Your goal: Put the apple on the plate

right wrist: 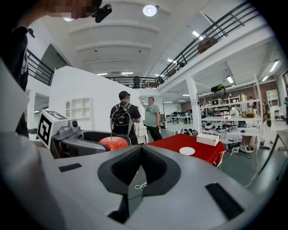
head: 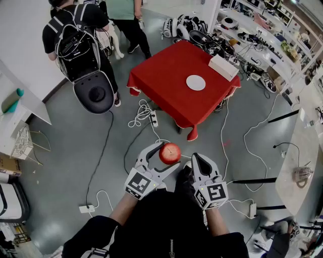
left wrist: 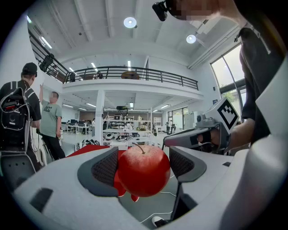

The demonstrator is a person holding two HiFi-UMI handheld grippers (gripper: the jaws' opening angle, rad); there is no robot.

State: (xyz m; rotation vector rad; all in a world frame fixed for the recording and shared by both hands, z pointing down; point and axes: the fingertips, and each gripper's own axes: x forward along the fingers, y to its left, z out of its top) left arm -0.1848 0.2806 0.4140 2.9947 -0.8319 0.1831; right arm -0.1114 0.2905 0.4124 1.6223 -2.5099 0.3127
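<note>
Plate [head: 196,82] on red-clothed table [head: 161,75]; grey floor [head: 75,151].

Open floor [head: 75,151] in front of the red surface [head: 161,75] is crossed by loose cables [head: 143,112] and a power strip [head: 154,119]. The surface is bare all round the plate [head: 196,82]. A white box [head: 223,66] occupies its far right edge. A person with a backpack [head: 75,40] stands off its left corner.

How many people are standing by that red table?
2. A person with a black backpack stands left of the red table; a person in a green shirt stands beside them, cut off at the top edge. More may be hidden.
</note>
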